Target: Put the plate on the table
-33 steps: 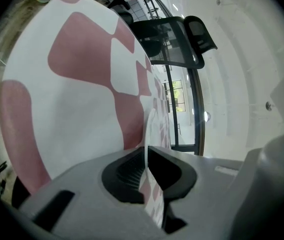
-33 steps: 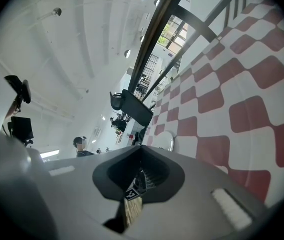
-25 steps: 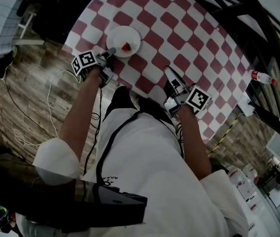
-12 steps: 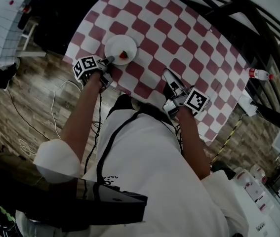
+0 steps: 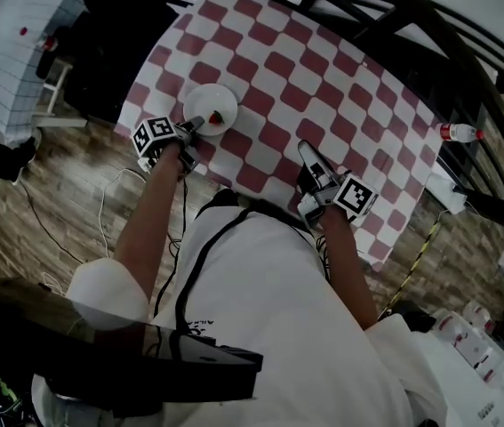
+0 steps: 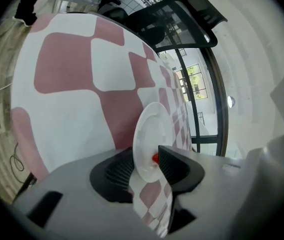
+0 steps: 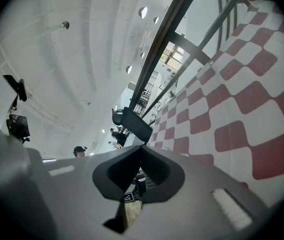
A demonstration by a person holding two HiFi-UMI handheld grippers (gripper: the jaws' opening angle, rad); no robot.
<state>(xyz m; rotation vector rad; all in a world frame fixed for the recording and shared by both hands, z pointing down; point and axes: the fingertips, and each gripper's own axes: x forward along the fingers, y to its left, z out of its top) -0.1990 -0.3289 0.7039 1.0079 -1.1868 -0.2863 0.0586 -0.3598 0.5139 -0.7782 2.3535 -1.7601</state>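
Checked table (image 5: 323, 87) fills the head view. Plate (image 5: 205, 105) lies flat on it, near the left corner closest to us. Our left gripper (image 5: 196, 124) is at the plate's near rim. Its jaws have just been opening and are now partly apart, with the rim between them, unclamped. Right gripper (image 5: 307, 152) is over the table's near edge, well apart from the plate, jaws closed on nothing. Small red item (image 5: 217, 116) on the plate.

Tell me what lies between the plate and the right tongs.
Only bare checkered tablecloth separates the plate from the right tongs, seen in the head view.
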